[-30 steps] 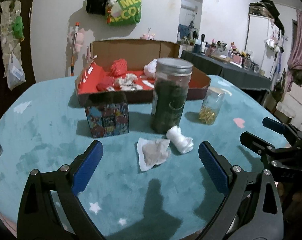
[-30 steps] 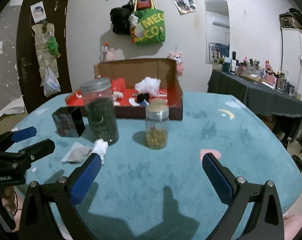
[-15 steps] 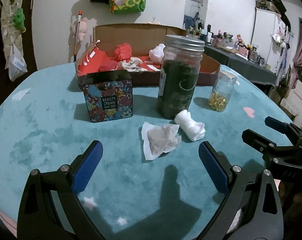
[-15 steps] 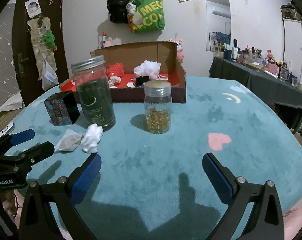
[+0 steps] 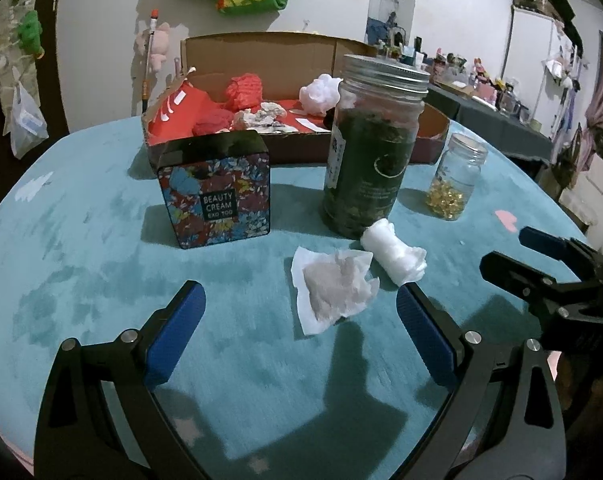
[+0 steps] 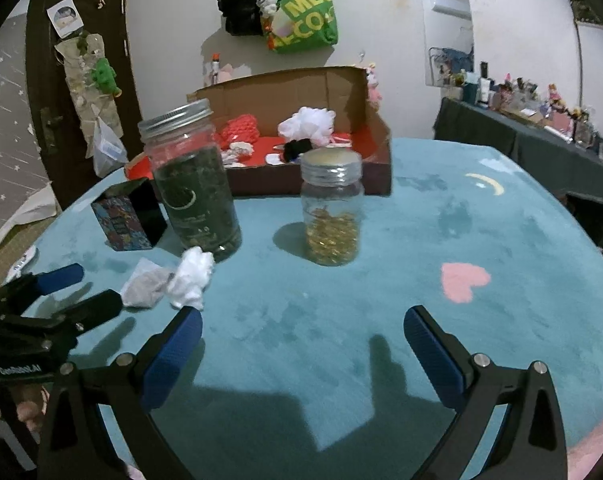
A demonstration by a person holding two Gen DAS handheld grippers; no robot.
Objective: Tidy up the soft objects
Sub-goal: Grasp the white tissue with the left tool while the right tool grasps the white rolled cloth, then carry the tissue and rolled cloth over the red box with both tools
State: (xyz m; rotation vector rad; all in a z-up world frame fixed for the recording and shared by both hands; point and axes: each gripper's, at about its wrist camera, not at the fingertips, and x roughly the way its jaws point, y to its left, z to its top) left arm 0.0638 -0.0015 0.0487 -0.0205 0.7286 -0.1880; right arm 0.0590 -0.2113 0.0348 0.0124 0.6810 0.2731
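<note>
**Left tongs lined up on loose tissue**

I hold the left tongs (image 5: 299, 332) spread wide and empty, straddling the crumpled tissue (image 5: 333, 290) so both pads can close on it. The white cloth roll (image 5: 395, 254) lies just beside it, against the dark jar (image 5: 375, 152). The right tongs (image 6: 301, 350) are spread too, over bare tabletop (image 6: 441, 220). The cardboard box (image 5: 261, 54) behind likely collects soft items.

The right gripper (image 6: 301, 344) hangs over the teal bench (image 6: 441, 220), jaws wide apart and empty. At twelve o'clock stands a small jar (image 6: 332, 208) of yellow capsules; at ten o'clock, a white wad (image 6: 191, 278) touches a tall dark jar (image 6: 193, 180).
</note>
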